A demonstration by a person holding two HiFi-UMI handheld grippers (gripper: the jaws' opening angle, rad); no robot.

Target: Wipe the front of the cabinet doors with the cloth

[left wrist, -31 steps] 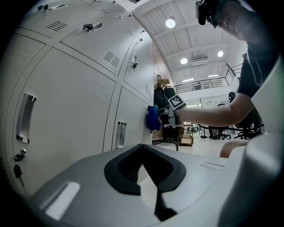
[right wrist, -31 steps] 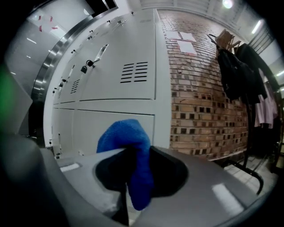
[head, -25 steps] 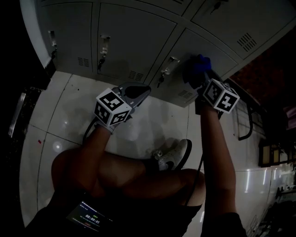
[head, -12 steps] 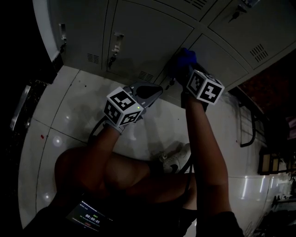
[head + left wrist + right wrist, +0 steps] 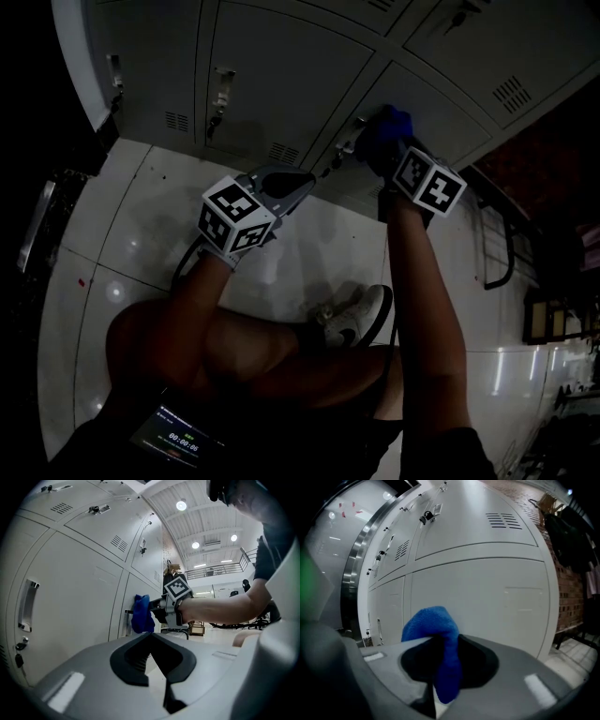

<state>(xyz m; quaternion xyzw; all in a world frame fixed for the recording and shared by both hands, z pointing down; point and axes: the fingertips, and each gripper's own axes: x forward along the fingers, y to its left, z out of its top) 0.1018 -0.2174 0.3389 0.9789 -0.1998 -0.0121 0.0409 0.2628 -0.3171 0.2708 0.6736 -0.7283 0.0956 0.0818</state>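
A: Finishes on your side?
B: Cloth (image 5: pixel 429 620) is blue, fuzzy pile, matt. Cabinet doors (image 5: pixel 487 597): pale grey painted sheet metal, smooth, low sheen. Door handle (image 5: pixel 26 605) looks like bright bare metal.
A: Tooling, floor?
B: My left gripper (image 5: pixel 154 653) and right gripper (image 5: pixel 436 677): smooth grey plastic shells, matt. Marker cube (image 5: pixel 234 217): flat black-and-white print. Floor tiles (image 5: pixel 131 225): glossy, throwing back light spots.

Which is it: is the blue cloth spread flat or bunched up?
Bunched up: the cloth bulges as a wad from the right gripper's shut jaws.
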